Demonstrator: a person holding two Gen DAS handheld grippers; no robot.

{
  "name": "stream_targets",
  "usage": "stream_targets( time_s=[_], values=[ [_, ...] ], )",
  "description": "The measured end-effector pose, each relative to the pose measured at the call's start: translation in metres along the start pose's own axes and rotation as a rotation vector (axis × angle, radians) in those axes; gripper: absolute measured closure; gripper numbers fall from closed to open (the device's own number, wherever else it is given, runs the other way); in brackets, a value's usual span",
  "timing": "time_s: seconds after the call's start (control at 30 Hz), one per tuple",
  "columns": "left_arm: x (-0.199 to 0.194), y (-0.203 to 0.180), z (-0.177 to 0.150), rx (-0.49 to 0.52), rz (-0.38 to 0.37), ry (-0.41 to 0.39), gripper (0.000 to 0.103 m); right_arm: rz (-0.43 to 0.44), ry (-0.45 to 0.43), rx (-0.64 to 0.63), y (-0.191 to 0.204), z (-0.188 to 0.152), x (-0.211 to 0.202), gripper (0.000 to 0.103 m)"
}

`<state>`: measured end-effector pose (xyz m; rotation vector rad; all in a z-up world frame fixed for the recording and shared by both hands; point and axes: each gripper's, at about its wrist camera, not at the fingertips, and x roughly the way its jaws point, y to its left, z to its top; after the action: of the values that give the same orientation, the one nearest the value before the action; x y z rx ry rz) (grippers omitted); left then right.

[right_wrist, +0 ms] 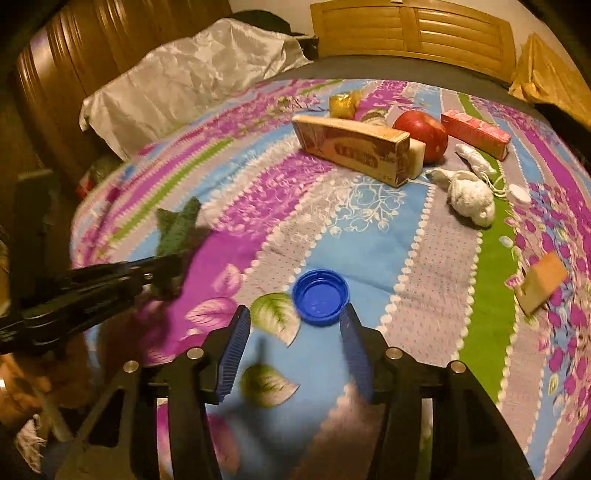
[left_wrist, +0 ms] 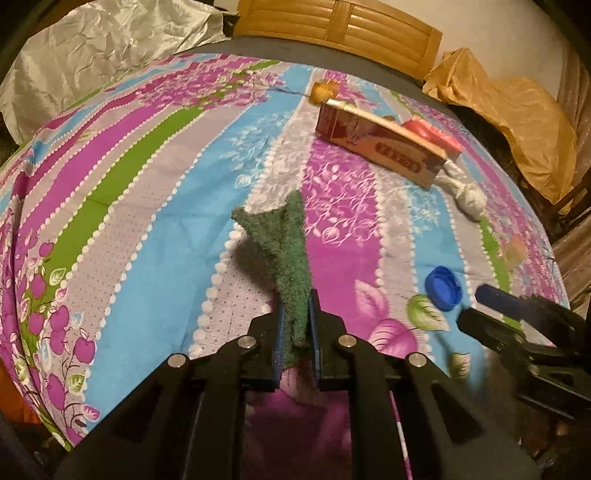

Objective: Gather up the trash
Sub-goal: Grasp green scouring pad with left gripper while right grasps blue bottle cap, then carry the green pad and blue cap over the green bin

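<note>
Left gripper [left_wrist: 295, 317]: jaws clamped on green cloth scrap [left_wrist: 291, 254], scrap lifted above bedspread.
Right gripper [right_wrist: 295, 325]: jaws parted, nothing gripped, hovering over bedspread.
Blue bottle cap [right_wrist: 320, 297]: open side up on floral bedspread [right_wrist: 369, 236], just ahead of right jaws, nearer the right-hand fingertip.
Brown carton [right_wrist: 354, 147]: lying farther up the bed, red apple [right_wrist: 421, 134] behind it.
White crumpled wad [right_wrist: 471, 197]: right of carton.
Red box [right_wrist: 476, 134]: beside apple.
Headboard [right_wrist: 413, 33]: wooden, at far edge.
</note>
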<state>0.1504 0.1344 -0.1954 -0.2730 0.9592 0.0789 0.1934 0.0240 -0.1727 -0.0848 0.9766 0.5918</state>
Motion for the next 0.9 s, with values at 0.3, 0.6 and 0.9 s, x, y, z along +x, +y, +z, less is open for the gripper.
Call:
stream_targets(
  time_s=[0.3,0.6,0.9],
  values=[
    [-0.004,-0.001,0.002,0.019,0.018,0.000,0.091,-0.051,0.011,0.013,-0.007,-0.001,0.022,0.096],
    [-0.034,-0.028,0.009,0.077,0.006,-0.067,0.092,-0.016,-0.166,0.061,-0.023,-0.006,-0.074,0.096],
    [-0.070,-0.103,0.024,0.230,-0.086,-0.147,0.092,-0.109,-0.384,0.092,-0.049,-0.022,-0.214,0.096]
  ],
)
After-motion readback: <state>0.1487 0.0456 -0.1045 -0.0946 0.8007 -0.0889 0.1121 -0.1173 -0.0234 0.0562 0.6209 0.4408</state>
